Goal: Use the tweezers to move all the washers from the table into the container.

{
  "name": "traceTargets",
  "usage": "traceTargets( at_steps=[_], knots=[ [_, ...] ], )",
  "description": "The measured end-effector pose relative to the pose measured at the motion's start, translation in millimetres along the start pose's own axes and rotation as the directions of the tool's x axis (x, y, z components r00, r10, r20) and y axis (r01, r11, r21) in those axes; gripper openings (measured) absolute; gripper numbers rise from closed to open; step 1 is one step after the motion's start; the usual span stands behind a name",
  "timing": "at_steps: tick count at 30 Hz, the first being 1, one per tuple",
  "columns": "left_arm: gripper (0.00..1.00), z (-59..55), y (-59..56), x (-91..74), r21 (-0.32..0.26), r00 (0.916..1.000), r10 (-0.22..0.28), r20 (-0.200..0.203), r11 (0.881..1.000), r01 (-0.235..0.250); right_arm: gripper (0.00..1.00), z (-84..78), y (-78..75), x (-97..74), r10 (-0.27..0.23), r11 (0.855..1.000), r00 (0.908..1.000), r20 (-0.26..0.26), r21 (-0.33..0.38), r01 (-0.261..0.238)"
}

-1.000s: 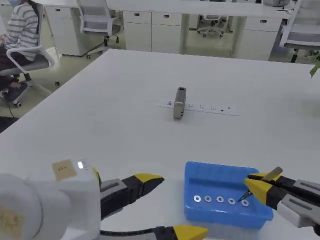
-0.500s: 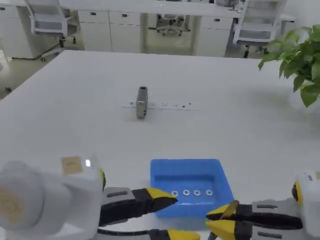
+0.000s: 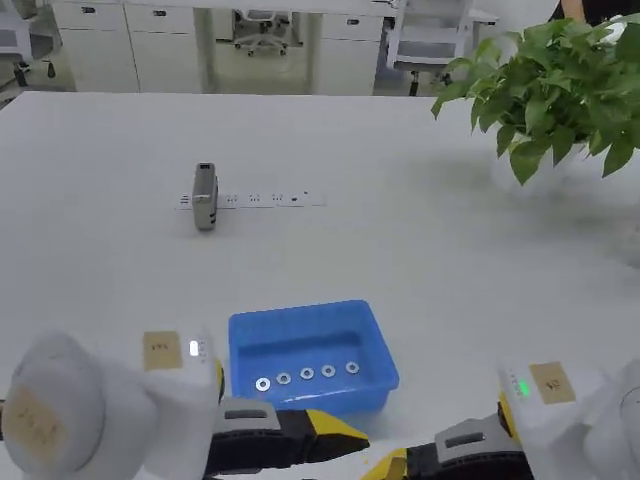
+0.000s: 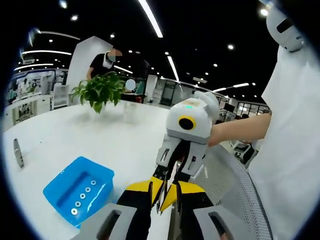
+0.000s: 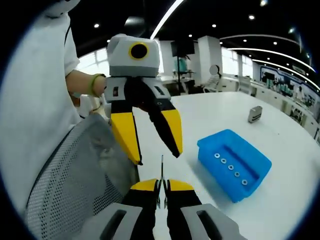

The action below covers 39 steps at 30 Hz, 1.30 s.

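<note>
A blue container (image 3: 300, 315) stands near the table's front edge, with several washers (image 3: 307, 373) in a row on its floor. They also show in the right gripper view, washers (image 5: 230, 167) in the container (image 5: 250, 155). My right gripper (image 5: 161, 187) is shut on thin metal tweezers (image 5: 161, 172), whose tip points up between the jaws. It is low at the table's near edge, right of the container. The left gripper (image 5: 157, 157) faces it tip to tip, jaws spread apart and holding nothing. In the head view the left gripper (image 3: 355, 440) lies just in front of the container.
A small grey block (image 3: 205, 195) stands on a flush socket strip (image 3: 270, 200) mid-table. A potted plant (image 3: 550, 90) is at the far right. A mesh chair back (image 5: 80, 170) is close beside the grippers. Office chairs and cabinets line the back.
The head camera has panned right. My right gripper, with the tweezers, has drawn back from over the container to the near table edge. The washers lie as before.
</note>
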<state>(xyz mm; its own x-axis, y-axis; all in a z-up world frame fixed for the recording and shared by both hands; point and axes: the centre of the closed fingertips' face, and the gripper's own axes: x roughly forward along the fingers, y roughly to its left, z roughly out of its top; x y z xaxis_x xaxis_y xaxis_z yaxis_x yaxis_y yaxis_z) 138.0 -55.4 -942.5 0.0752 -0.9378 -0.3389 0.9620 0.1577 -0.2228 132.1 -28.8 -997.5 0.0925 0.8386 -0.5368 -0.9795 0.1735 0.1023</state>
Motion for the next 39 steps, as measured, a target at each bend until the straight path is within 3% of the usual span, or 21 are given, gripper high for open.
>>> traceTargets(
  at_steps=[8,15,26,36,39],
  knots=[
    [0.0,-2.7,-9.6,14.6,0.077,0.9971,-0.058,-0.049,0.995,0.061,0.03,-10.7,3.4,-4.0,-0.006,0.999,0.9985,-0.055,-0.033,0.005],
    [0.0,-7.5,-8.8,16.1,0.1,0.9941,-0.071,-0.082,0.992,0.079,0.03,-18.2,1.5,-4.1,-0.013,0.998,0.9956,-0.093,-0.057,0.008],
    [0.0,-21.5,7.1,9.0,0.148,0.9871,-0.037,-0.156,0.987,0.06,0.03,-25.0,-11.4,8.6,-0.008,0.989,0.9849,-0.173,-0.144,-0.017],
    [0.0,-48.2,20.5,0.1,0.187,0.9694,0.017,-0.245,0.982,0.03,0.03,-37.7,-16.4,24.9,-0.019,0.967,0.9644,-0.264,-0.251,-0.05],
    [0.0,-53.7,24.8,-4.3,0.185,0.9666,0.032,-0.254,0.983,0.016,0.03,-36.4,-17.3,27.1,-0.018,0.964,0.9666,-0.256,-0.26,-0.05]
  ],
)
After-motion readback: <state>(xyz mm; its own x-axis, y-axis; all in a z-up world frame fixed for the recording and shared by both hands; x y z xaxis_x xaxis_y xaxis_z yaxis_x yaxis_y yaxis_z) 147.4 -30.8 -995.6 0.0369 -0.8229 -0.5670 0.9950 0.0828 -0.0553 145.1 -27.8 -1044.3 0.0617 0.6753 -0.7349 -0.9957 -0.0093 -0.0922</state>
